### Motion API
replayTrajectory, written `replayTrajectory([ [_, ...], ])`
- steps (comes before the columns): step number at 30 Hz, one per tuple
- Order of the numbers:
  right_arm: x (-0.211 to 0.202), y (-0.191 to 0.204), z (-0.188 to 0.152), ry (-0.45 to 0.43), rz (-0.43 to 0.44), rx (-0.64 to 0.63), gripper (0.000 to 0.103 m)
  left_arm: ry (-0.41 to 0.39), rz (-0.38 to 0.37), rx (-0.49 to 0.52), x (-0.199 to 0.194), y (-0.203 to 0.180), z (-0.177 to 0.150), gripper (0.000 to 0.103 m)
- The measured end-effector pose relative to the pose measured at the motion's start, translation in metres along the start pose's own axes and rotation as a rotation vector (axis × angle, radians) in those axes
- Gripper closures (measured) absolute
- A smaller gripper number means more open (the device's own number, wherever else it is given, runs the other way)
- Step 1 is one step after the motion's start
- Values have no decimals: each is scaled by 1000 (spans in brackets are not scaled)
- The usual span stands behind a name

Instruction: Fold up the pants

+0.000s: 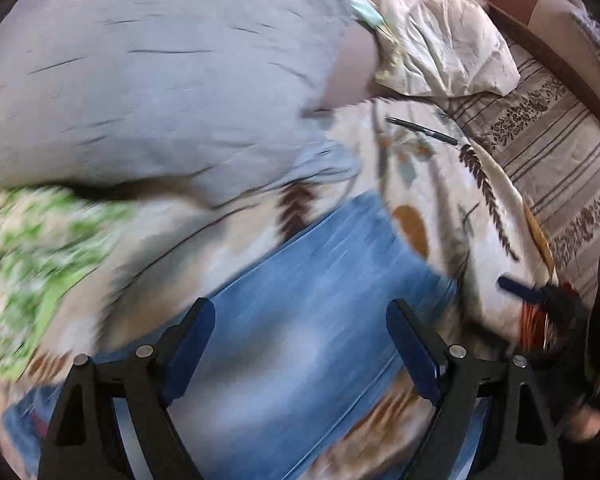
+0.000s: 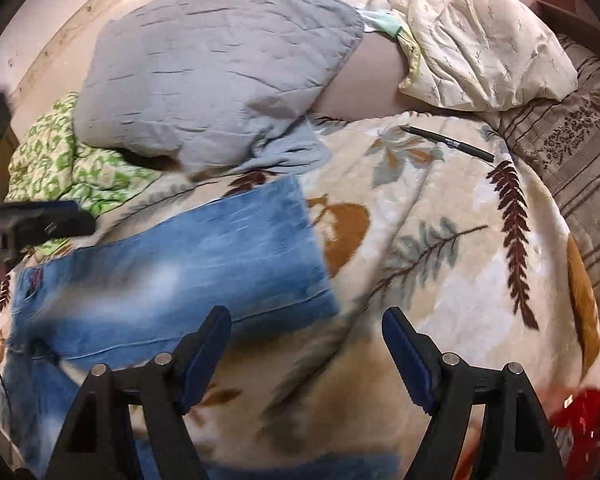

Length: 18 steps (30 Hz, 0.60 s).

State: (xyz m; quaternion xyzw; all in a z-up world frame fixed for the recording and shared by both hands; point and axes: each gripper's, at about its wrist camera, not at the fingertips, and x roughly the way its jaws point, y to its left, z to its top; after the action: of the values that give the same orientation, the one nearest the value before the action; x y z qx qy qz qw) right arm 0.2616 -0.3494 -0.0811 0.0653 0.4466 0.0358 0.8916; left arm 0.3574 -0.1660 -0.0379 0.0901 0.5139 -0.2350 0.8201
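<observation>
— Looking through the left wrist camera first: what do you get?

— I see my left gripper [image 1: 300, 312] at the bottom of the frame, fingers spread wide with nothing between them. The pants [image 1: 320, 300], blue denim, run from lower left up to the centre, right under the fingers, lying on a leaf-patterned blanket [image 1: 452, 200]. This view is motion-blurred, so I can't tell whether the pads touch the cloth. A grey pillow [image 1: 160, 80] fills the upper left, a cream pillow [image 1: 440, 40] sits upper right, and a black pen [image 1: 420, 130] lies on the blanket right of centre.

— And the right wrist camera?

— My right gripper [image 2: 306, 320] is also wide apart and holding nothing. Here the pants [image 2: 180, 264] stretch across the left half of the frame, one leg end reaching the centre; the left finger [image 2: 208, 348] overlaps their lower edge, the other is over bare blanket [image 2: 440, 260]. The grey pillow [image 2: 220, 68] is upper centre-left, green printed fabric [image 2: 60, 160] at the left edge, the pen [image 2: 448, 144] upper right.
</observation>
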Motion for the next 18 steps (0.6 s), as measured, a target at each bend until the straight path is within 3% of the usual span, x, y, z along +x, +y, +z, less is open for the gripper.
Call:
replayTrajectory([
  [3, 18, -5, 6, 8, 15, -16, 23, 31, 8, 15, 43, -24, 31, 15],
  [9, 66, -8, 3, 82, -20, -23, 24, 105, 45, 61, 111, -46, 58, 15],
  [11, 75, -8, 2, 88, 22, -11, 43, 156, 70, 80, 134, -50, 60, 15],
  [12, 78, -8, 1, 87, -1, -15, 61, 172, 73, 87, 141, -51, 59, 19],
  [13, 78, -8, 0, 77, -38, -24, 73, 178, 68, 88, 143, -52, 57, 38],
  [14, 76, -12, -1, 66, -27, 2, 76, 183, 45, 82, 142, -52, 56, 46],
  [15, 74, -17, 0, 71, 22, 37, 86, 172, 35, 76, 137, -54, 57, 61],
  [16, 71, -19, -1, 73, 41, 54, 87, 166, 52, 82, 132, -56, 58, 78],
  [18, 58, -21, -4, 63, 49, 53, 88, 152, -4, 102, 117, -65, 60, 81],
])
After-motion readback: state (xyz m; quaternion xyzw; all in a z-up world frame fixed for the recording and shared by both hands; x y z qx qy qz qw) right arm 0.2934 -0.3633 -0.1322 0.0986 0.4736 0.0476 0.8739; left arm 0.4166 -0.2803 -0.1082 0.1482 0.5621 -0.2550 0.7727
